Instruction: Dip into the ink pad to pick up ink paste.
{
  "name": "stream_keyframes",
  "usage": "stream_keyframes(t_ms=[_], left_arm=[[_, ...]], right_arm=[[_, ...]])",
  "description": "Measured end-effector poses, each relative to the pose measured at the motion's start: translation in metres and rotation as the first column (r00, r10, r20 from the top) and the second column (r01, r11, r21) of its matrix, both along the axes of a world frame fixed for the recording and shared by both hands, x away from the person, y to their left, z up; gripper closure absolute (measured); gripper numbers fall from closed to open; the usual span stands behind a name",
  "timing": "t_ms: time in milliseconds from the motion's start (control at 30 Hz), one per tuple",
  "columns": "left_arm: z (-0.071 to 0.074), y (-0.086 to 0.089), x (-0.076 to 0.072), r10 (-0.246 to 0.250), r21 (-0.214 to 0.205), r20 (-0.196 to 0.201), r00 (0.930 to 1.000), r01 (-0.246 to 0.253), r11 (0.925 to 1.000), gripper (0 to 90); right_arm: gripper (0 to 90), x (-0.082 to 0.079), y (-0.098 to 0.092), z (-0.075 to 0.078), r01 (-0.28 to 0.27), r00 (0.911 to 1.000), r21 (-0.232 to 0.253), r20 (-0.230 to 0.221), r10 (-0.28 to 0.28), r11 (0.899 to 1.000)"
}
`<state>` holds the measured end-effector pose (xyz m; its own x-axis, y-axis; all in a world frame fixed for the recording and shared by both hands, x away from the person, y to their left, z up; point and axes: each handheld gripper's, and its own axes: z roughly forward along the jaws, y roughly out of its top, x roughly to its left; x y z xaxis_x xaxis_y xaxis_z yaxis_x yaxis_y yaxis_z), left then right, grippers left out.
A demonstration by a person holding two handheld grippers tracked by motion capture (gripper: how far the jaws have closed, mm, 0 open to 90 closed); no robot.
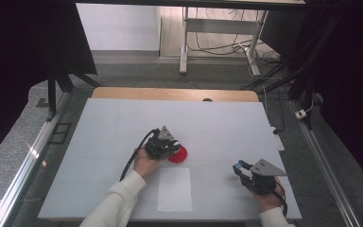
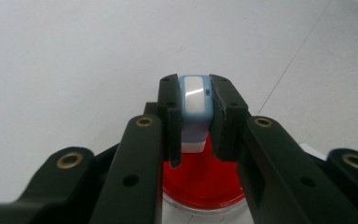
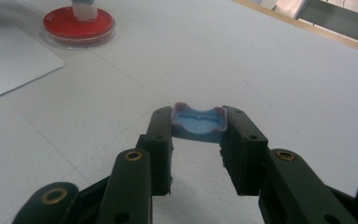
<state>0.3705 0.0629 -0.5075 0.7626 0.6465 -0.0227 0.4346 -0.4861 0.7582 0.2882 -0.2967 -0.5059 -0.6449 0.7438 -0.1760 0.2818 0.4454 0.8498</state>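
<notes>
A wide, matte white table top (image 1: 123, 127) with faint seam lines carries everything here. On its near part lies a flat rectangular sheet of white paper (image 1: 174, 189), smooth and bare.

Just beyond the paper sits a shallow round dish of clear plastic with a glossy red filling (image 1: 180, 156); in the right gripper view it stands far off (image 3: 79, 25), its transparent rim ringing the red surface.

The left gripper (image 1: 170, 147), black with a grey three-cornered plate on top, is held in the person's left hand (image 1: 144, 162), whose white sleeve reaches in from the bottom edge. The forearm slants up and to the right, and the tool leans over the dish. Its jaws pinch a small stamp-like block with a light blue rounded plastic body and a white base (image 2: 195, 105), gripped by its sides; the base stands upright over the red filling and seems to rest on it.

The right gripper (image 1: 240, 168) sits well apart, near the table's right edge, the right hand (image 1: 267, 198) low beneath it. Its jaws clamp a small blue plastic cap with a scooped, reddish-stained rim (image 3: 199, 122), held above the bare table.
</notes>
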Motion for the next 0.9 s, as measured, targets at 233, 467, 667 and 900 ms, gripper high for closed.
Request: stream_keyframes(t_ms=[233, 467, 667, 900], left_arm=[[-0.0002, 0.0002, -0.0004, -0.004, 0.006, 0.002, 1.0000, 0.004, 1.0000, 75.6], [-0.0001, 0.0001, -0.0004, -0.002, 0.005, 0.002, 1.0000, 0.002, 1.0000, 75.6], [0.0001, -0.0002, -0.0006, -0.004, 0.009, 0.004, 1.0000, 0.004, 1.0000, 75.6], [0.0050, 0.0000, -0.0021, 0.006, 0.010, 0.017, 0.9998, -0.006, 0.9999, 75.4]], right_arm=[[64.3, 0.0002, 0.0006, -0.0004, -0.005, 1.0000, 0.003, -0.001, 0.005, 1.000], [64.3, 0.0003, 0.0012, -0.0008, -0.006, 1.0000, 0.005, 0.000, 0.006, 1.000], [64.3, 0.0002, 0.0013, -0.0006, -0.005, 1.0000, 0.001, -0.001, 0.005, 1.000], [64.3, 0.0003, 0.0014, -0.0006, -0.005, 1.0000, -0.001, -0.002, 0.005, 1.000]])
